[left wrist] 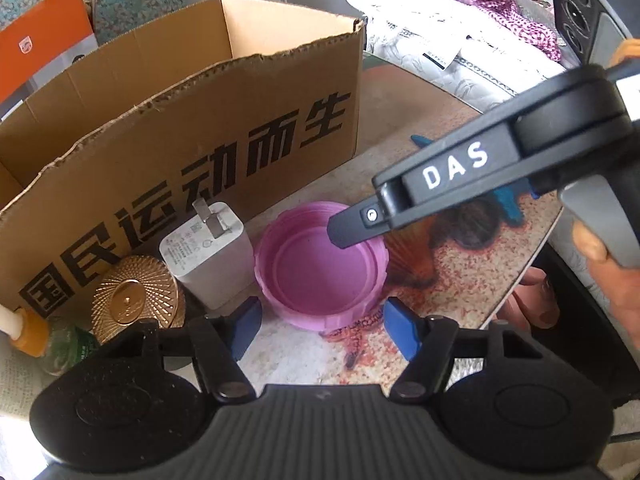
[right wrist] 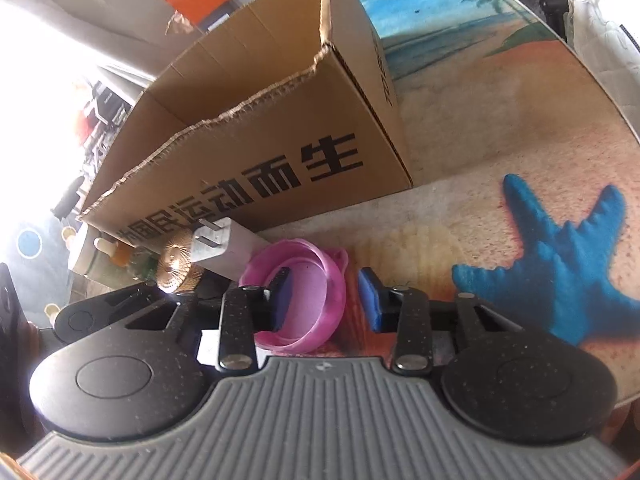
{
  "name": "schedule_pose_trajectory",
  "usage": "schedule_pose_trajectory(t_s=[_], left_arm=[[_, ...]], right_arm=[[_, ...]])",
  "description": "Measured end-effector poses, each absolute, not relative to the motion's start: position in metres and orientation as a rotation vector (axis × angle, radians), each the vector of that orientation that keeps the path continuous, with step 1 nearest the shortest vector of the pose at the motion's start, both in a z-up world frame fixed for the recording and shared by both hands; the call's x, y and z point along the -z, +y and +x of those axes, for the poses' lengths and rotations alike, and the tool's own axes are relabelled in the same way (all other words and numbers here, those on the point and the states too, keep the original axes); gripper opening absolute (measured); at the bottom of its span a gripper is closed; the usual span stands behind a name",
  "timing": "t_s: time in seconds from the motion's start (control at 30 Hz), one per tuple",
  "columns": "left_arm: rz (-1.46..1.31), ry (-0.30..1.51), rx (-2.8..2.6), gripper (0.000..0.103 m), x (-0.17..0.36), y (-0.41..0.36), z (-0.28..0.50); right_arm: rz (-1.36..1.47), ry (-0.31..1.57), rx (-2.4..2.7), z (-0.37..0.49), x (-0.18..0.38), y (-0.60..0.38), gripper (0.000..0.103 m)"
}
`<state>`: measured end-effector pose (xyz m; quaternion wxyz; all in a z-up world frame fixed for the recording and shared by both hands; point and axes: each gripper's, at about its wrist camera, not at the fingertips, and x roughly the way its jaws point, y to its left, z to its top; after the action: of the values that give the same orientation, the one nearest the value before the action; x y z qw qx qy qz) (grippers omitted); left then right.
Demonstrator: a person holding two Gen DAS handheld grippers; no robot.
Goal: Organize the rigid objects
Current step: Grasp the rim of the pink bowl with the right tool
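A round pink lid (left wrist: 320,276) lies hollow side up on the beach-print table, in front of the cardboard box (left wrist: 180,128). My left gripper (left wrist: 324,326) is open just short of the lid's near edge, one blue pad off each side. My right gripper (right wrist: 326,300) comes in from the right and straddles the lid's (right wrist: 304,304) rim. Its left pad (right wrist: 282,296) is inside the hollow and its right pad (right wrist: 370,298) is outside, with a gap to the rim. In the left wrist view one of its black fingertips (left wrist: 348,228) dips into the lid.
A white charger plug (left wrist: 208,256) and a gold ribbed cap (left wrist: 134,300) stand left of the lid against the box. An orange-topped bottle (left wrist: 28,332) sits at the far left. Folded cloth (left wrist: 460,28) lies beyond the table. The table edge (left wrist: 532,264) curves close on the right.
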<state>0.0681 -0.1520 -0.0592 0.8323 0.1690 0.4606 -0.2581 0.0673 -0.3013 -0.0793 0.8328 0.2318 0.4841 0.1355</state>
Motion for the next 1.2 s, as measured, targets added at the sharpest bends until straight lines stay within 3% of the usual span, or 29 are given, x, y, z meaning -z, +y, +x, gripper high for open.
schedule_pose_trajectory(t_s=[0.33, 1.2], left_arm=[[0.363, 0.962, 0.538, 0.067, 0.059, -0.159, 0.069], [0.400, 0.863, 0.572, 0.067, 0.034, -0.175, 0.032]], right_arm=[[0.455, 1.013, -0.298, 0.067, 0.084, -0.294, 0.019], [0.444, 0.918, -0.253, 0.022, 0.053, -0.306, 0.019]])
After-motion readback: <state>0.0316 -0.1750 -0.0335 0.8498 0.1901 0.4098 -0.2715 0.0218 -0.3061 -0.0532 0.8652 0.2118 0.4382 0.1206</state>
